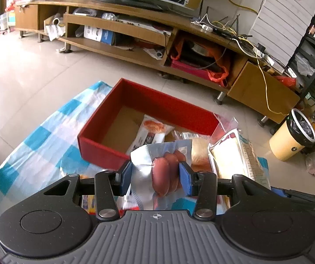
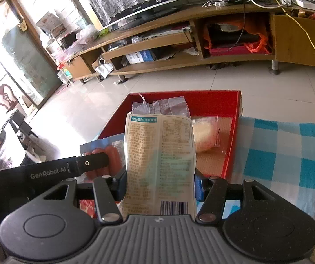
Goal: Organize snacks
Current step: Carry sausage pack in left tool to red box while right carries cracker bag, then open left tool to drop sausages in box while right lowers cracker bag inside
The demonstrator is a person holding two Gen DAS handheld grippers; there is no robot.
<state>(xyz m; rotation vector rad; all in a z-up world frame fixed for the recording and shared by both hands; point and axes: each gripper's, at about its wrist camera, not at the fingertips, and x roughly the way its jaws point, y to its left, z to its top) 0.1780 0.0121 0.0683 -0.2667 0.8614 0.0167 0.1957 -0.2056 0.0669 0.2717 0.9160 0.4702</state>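
Sausage pack (image 1: 164, 171) and cake packet (image 2: 159, 160) gripped above red box (image 1: 104, 151)

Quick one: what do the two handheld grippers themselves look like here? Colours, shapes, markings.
Both match: the left gripper and right gripper have blue finger pads on black linkage arms with silver pivot screws, a ribbed grey centre plate, and round black housings either side. The left's body reads "GenRobot.AI". No cables or sleeves visible.

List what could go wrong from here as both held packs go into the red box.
1. The left gripper pinches the sausage pack by one end; it may swing or slip.
2. The right gripper holds the tall cake packet right beside it, so they could collide above the red box.
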